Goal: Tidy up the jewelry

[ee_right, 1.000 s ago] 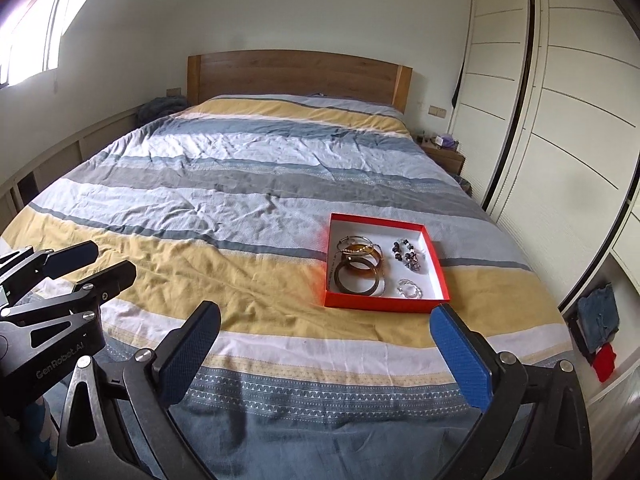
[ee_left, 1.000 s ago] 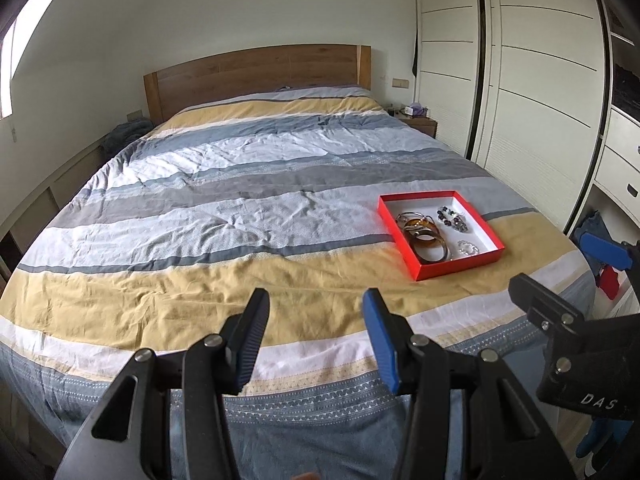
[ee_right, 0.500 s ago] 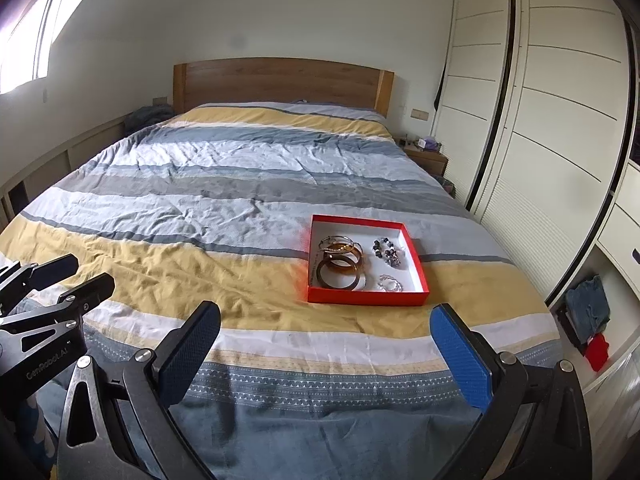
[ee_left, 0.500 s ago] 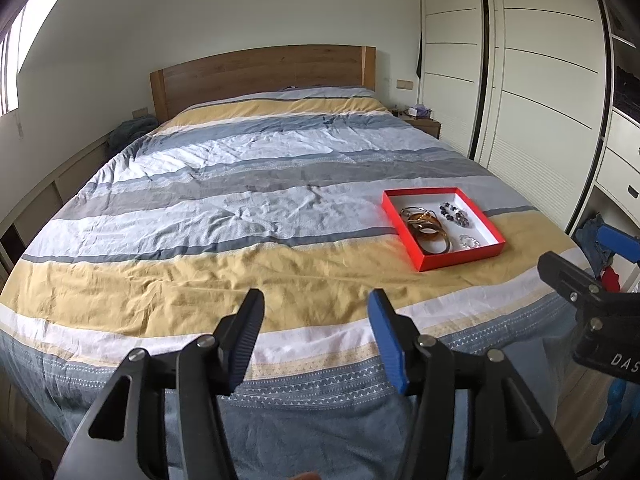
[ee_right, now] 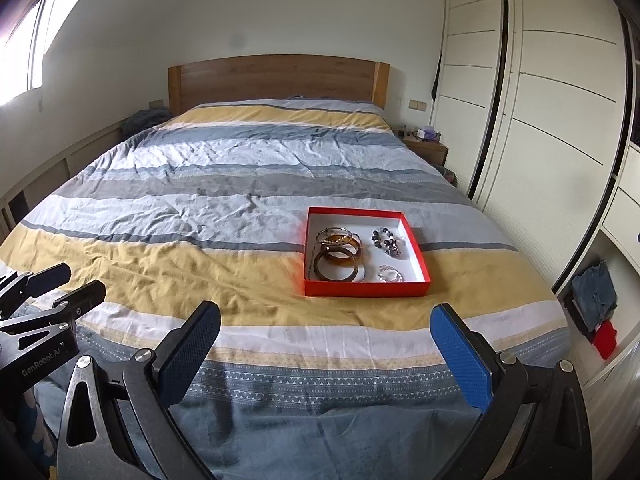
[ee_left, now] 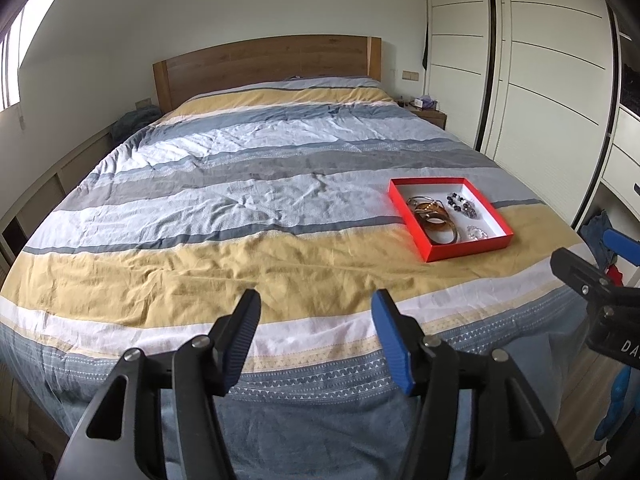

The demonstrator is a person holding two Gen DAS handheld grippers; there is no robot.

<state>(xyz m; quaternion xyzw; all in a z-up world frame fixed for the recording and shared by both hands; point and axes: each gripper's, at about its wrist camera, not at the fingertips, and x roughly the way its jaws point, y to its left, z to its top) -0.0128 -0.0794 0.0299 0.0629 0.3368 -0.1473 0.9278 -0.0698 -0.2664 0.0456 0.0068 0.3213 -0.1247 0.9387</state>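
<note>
Since the earlier frames, both views have drawn back from the striped yellow, grey and white duvet (ee_right: 240, 208). Left gripper (ee_left: 316, 340): jaws opening, nothing between. Right gripper (ee_right: 326, 356): jaws wide, empty. Shallow red cardboard tray (ee_right: 366, 291) with bangles rests right, near wardrobe doors (ee_right: 560, 120). Legible: "GenRobot.AI"
</note>
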